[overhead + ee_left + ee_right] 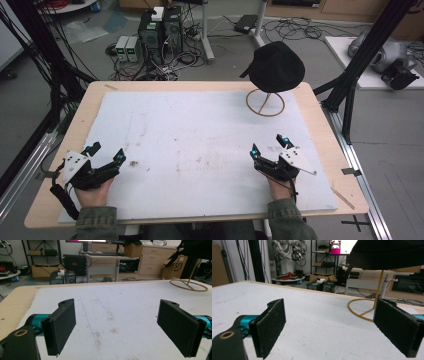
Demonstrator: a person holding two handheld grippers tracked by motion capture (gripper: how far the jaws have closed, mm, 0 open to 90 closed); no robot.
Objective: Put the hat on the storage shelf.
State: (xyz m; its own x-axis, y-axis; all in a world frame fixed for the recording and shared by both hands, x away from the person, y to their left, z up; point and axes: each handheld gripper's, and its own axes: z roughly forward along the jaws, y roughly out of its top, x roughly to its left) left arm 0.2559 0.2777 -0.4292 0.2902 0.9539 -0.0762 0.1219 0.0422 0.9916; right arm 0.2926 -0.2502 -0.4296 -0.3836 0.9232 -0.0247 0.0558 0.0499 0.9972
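A black cap [276,66] hangs on a thin gold wire stand [265,103] at the far right of the white mat [200,145]. The stand's ring base [188,285] shows far off in the left gripper view. In the right gripper view the cap [387,252] fills the top right, above the stand's ring [359,308]. My left gripper [106,152] rests open near the front left of the mat, nothing between its jaws. My right gripper [270,145] is open at the front right, well short of the stand, also holding nothing.
The mat lies on a wooden table [80,115]. Faint brown stains [134,163] mark the mat. Black frame posts [367,50] stand at the table's right, and computers with cables [160,35] sit on the floor beyond the far edge.
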